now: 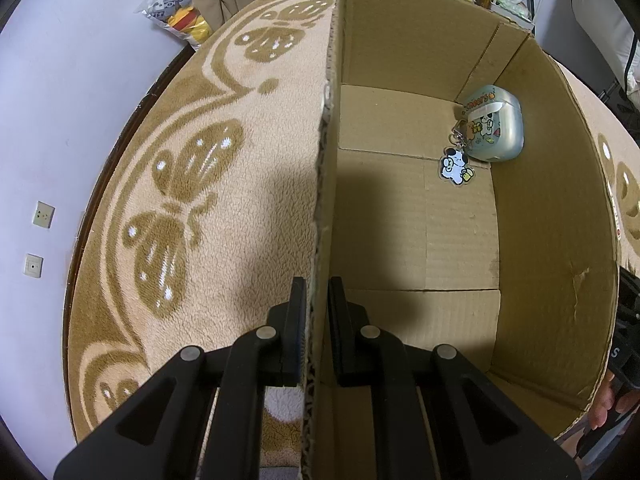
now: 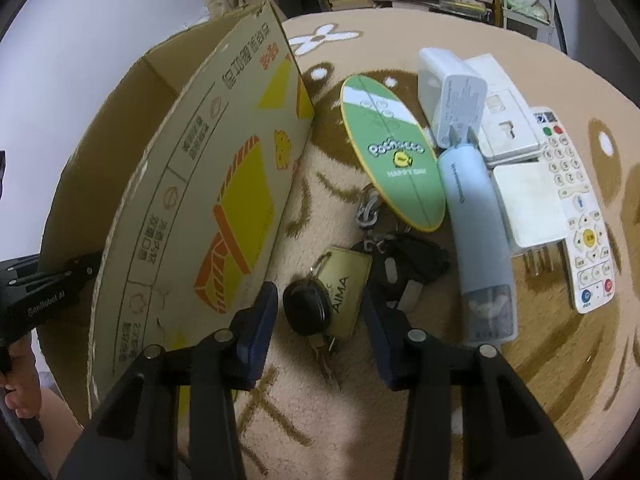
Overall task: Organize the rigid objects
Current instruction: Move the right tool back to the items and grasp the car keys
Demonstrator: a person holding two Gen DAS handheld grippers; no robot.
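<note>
Keys [image 2: 320, 312] lie between the spread right claw [image 2: 320, 316], angled downward.

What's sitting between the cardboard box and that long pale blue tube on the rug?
In the right wrist view, between the cardboard box and the pale blue tube lie a green oval tag and a key bunch, with the open right gripper over the keys.

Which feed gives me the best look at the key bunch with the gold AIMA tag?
The right wrist view. The key bunch lies on the rug between the open jaws of the right gripper, tag lettering readable. The left wrist view shows none of it, only the cardboard box whose wall the left gripper clamps.
</note>
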